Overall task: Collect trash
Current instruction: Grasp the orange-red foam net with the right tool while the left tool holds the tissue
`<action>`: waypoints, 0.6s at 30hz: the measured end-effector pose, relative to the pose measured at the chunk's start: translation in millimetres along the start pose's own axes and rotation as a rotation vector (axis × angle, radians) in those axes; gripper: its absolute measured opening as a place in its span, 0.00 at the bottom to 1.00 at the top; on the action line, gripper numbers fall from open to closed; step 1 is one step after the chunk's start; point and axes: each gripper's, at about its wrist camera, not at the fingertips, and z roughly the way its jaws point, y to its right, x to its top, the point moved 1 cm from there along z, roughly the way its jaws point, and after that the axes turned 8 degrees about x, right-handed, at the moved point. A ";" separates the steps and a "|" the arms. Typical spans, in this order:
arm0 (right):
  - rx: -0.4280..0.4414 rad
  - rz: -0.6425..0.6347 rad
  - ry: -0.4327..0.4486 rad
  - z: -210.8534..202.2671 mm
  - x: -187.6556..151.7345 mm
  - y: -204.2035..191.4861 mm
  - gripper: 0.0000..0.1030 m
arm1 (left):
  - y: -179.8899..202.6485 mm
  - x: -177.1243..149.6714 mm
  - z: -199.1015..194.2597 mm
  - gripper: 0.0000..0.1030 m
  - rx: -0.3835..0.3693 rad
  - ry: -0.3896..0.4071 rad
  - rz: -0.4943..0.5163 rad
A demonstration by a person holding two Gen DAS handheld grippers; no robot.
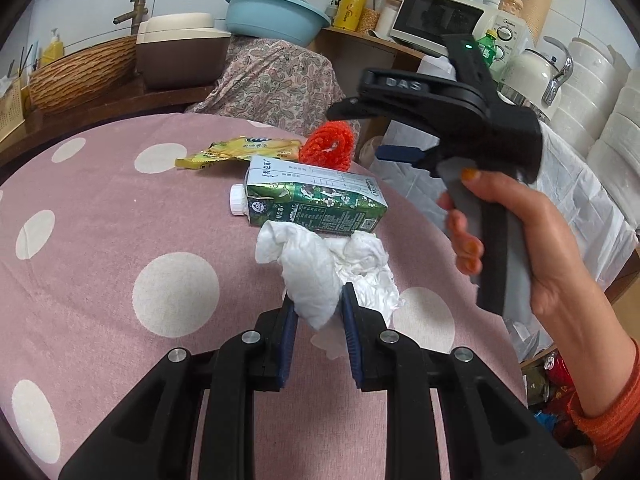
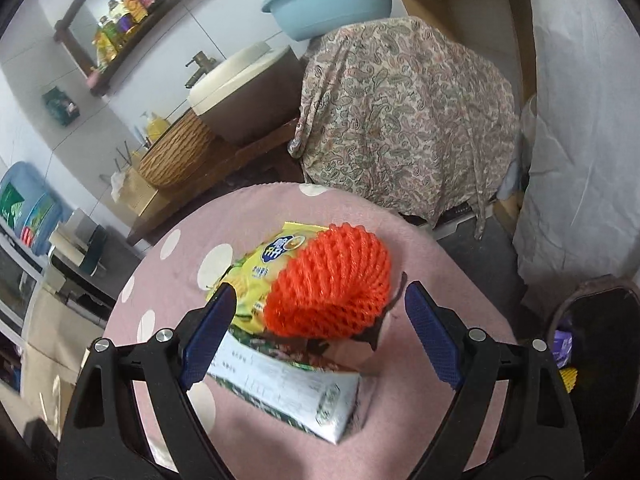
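Two grippers work a pink dotted table (image 1: 100, 240): left gripper (image 1: 318, 312) pinches a crumpled white tissue (image 1: 316, 276), w/ a green carton (image 1: 316, 200) just beyond at 12 o'clock. Right gripper (image 2: 320, 320), jaws spread wide, frames an orange foam net (image 2: 332, 280) lying atop the carton & a yellow wrapper (image 2: 256, 264) at 11 o'clock.

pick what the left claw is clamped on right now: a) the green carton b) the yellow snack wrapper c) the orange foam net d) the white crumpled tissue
d: in the left wrist view the left claw has its blue pads pressed on the white crumpled tissue, while the green carton, orange foam net and yellow snack wrapper lie farther off on the table.
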 end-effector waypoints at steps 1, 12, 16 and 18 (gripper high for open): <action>-0.003 0.008 -0.002 3.3 1.1 0.2 0.83 | -0.5 0.3 0.6 0.22 0.001 0.000 0.002; 0.001 0.040 -0.056 28.1 -4.5 9.9 0.33 | -0.2 -1.8 8.8 0.22 -0.004 -0.019 0.009; 0.027 -0.027 -0.034 12.6 -10.5 1.7 0.21 | 0.0 -5.3 6.4 0.22 -0.006 -0.018 0.006; 0.008 -0.088 -0.006 1.3 -13.1 -5.8 0.20 | -0.1 -6.9 4.3 0.22 -0.007 -0.016 0.000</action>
